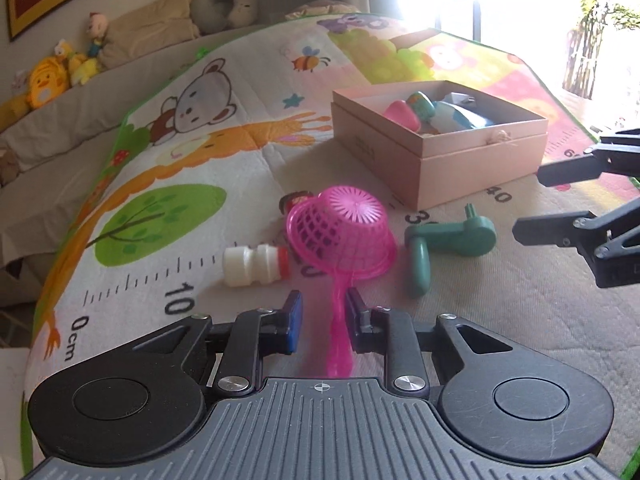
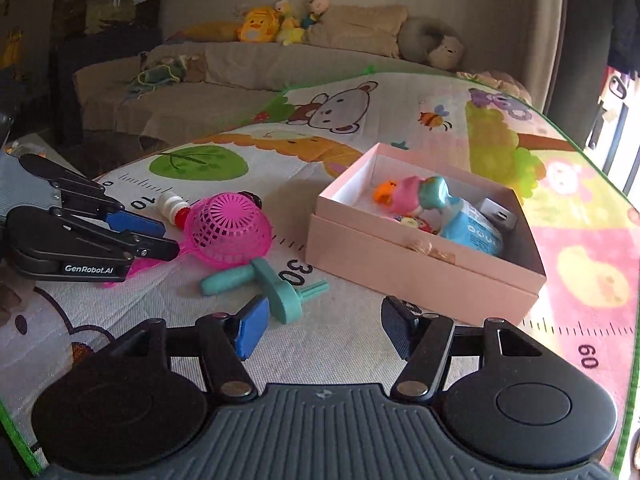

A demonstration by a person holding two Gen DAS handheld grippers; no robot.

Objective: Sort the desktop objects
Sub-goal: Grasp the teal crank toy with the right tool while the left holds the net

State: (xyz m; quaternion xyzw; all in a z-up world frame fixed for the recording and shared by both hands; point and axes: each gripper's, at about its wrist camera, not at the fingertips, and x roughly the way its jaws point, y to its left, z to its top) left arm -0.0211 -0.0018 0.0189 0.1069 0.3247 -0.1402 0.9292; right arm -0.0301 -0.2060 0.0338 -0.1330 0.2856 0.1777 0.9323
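Observation:
A pink plastic strainer (image 1: 340, 232) lies dome-up on the play mat, its handle running back between the fingers of my left gripper (image 1: 324, 316), which is shut on it. The right wrist view shows the same grip (image 2: 166, 236) at the left, beside the strainer (image 2: 232, 228). My right gripper (image 2: 324, 328) hangs open and empty over the mat, just short of a teal toy (image 2: 272, 284) and the pink box (image 2: 400, 276). A white bottle with a red cap (image 1: 256, 266) lies to the left of the strainer.
The pink box (image 1: 440, 160) holds several toys, a blue packet and a white plug. A small dark red thing (image 1: 294, 200) sits behind the strainer. A sofa with plush toys (image 2: 264, 24) runs along the mat's far edge. The window side is glaring bright.

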